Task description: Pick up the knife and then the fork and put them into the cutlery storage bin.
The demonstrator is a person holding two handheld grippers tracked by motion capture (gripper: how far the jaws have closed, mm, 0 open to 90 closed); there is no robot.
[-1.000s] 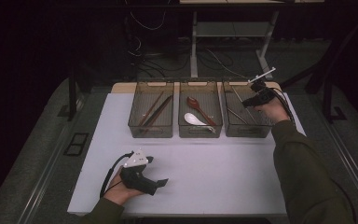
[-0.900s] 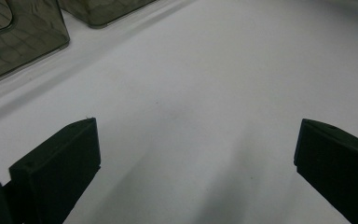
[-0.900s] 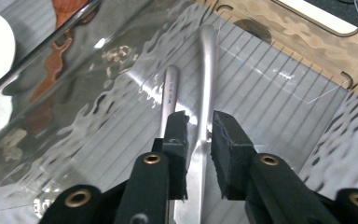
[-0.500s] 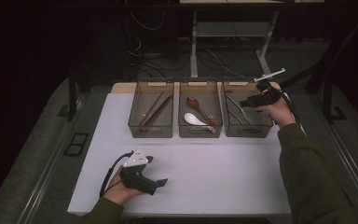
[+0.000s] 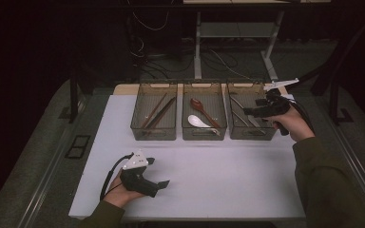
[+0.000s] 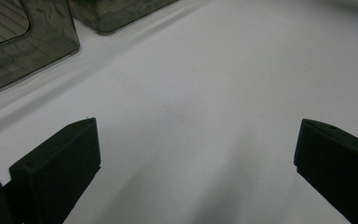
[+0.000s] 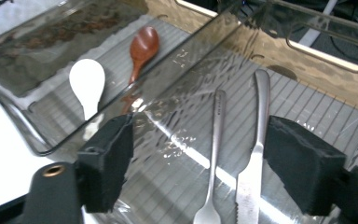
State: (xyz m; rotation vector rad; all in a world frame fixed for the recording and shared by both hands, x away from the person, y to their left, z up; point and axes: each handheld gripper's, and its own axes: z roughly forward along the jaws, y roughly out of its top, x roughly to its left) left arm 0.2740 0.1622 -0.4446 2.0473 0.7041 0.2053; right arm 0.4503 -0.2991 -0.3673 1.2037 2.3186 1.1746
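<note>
Just changed: right hand-held gripper [image 5: 248,112] a little higher and farther back from the right smoky clear plastic bin [image 5: 247,134] than a second ago; jaws just been opening, nothing between them.
Meaning for the task: by the look of it, a release just finished; steel knife and fork now lying in that bin, drop-off step likely done.
Right hand-held gripper state: spread wide, empty, hanging above the right bin's near end [image 7: 200,154].
Silver serrated table knife [image 7: 254,154]: flat on the ribbed floor of the right bin, long axis along the bin's length, blade toward the bin's front, handle toward the far wall.
Silver metal fork [image 7: 214,154]: just beside the knife, roughly parallel, tines toward the bin's front.
Left hand-held gripper [image 5: 160,184]: well in front of the bins on the white bench [image 5: 218,180], jaws spread, nothing between them, bare bench ahead [image 6: 196,121].
Middle bin from the right bin: next door, holding a white plastic spoon [image 7: 87,84] and a reddish-brown wooden spoon [image 7: 142,49], bowls toward its far end.
Left bin [image 5: 154,118]: beyond the middle one, long dark sticks inside, kind hard to tell.
</note>
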